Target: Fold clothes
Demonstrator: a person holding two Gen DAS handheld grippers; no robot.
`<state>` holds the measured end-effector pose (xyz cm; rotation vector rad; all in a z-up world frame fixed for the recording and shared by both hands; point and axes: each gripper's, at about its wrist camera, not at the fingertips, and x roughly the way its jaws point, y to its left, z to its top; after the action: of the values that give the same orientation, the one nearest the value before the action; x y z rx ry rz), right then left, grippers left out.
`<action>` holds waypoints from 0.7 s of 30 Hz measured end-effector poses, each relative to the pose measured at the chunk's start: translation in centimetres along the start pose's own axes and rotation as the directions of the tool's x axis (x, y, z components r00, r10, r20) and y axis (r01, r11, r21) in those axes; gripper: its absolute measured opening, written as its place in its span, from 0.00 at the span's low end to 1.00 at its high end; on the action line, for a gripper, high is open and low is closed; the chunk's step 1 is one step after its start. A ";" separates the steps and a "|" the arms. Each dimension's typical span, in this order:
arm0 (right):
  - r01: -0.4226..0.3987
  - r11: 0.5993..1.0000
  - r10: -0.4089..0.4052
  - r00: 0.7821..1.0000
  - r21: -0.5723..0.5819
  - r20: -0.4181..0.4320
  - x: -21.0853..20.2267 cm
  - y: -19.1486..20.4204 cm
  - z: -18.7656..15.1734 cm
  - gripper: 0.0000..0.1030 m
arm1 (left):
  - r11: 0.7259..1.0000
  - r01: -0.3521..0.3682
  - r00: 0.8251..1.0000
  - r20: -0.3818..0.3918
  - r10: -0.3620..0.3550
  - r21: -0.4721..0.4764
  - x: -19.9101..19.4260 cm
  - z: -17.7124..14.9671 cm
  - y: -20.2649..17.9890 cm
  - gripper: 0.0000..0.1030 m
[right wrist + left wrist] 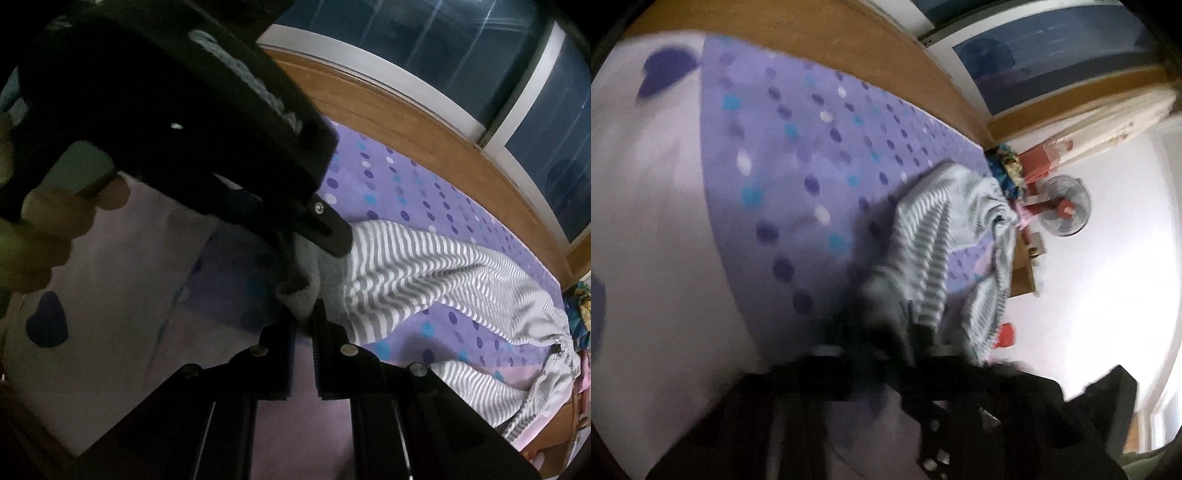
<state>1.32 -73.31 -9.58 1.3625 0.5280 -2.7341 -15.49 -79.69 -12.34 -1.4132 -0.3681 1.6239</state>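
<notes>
Left wrist view: the striped garment [923, 236] is seen lying on the dotted bedsheet [798, 155], its grey cuff pinched in the closed jaws of the left gripper [905, 332], presumably for lifting into a fold. Right wrist view: the same cuff is clamped by the shut right gripper [303, 314], the left gripper just beside it, the garment trailing away across the bedsheet.
</notes>
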 end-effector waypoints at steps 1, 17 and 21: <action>-0.005 1.000 0.005 1.000 0.006 0.010 -0.2 -0.4 0.7 0.07 | 1.000 -0.001 1.000 0.018 0.001 0.026 -0.6 0.8 -0.5 0.04; -0.182 0.978 0.177 0.982 0.097 0.061 3.0 0.8 13.6 0.07 | 0.959 -0.226 0.951 0.251 0.179 0.171 -8.8 7.9 2.7 0.04; -0.185 0.978 0.190 0.981 0.092 -0.049 7.2 3.4 11.5 0.07 | 0.972 -0.218 0.960 0.196 0.198 0.089 -6.5 6.5 7.2 0.05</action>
<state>-11.28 -79.38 -9.72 1.4328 0.2697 -2.6011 -25.02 -86.45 -11.66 -1.2538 -0.2379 1.9265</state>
